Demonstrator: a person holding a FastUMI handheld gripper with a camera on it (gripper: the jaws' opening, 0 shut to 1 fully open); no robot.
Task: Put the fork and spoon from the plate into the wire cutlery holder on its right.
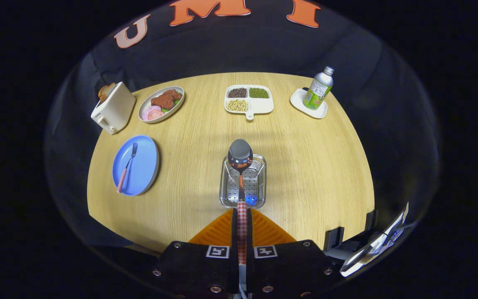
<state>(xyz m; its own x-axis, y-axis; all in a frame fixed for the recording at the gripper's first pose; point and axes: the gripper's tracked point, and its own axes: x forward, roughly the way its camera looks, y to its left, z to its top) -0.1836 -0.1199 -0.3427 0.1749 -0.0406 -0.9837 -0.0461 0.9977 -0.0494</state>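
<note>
We are looking along the claw [242, 238] at a round, pale wood-grain tabletop [313, 166] standing in a dark booth with black cloth [230, 50] hanging behind it. The claw's two fingers are pressing together on the red-checked handle of one spoon [240, 160], whose bowl is reaching out ahead of them over the wire cutlery holder [243, 181]. We cannot tell whether the spoon is touching the holder. The holder is sitting on the tabletop just beyond the fingertips.

Counting things, we are seeing one blue plate [141, 166] well to the left of the holder, and one fork [127, 167] with a checked handle lying on it. Behind the plate we are finding one white toaster [113, 109] with bread sticking out of its top, and beside it one oval dish [161, 104] carrying meat and sliced food. Across the far side one white divided tray [249, 100] is holding three fillings, dark beans, green peas and pale beans. To its right one green-labelled bottle [318, 88] is standing upright on one small white saucer [308, 104].
</note>
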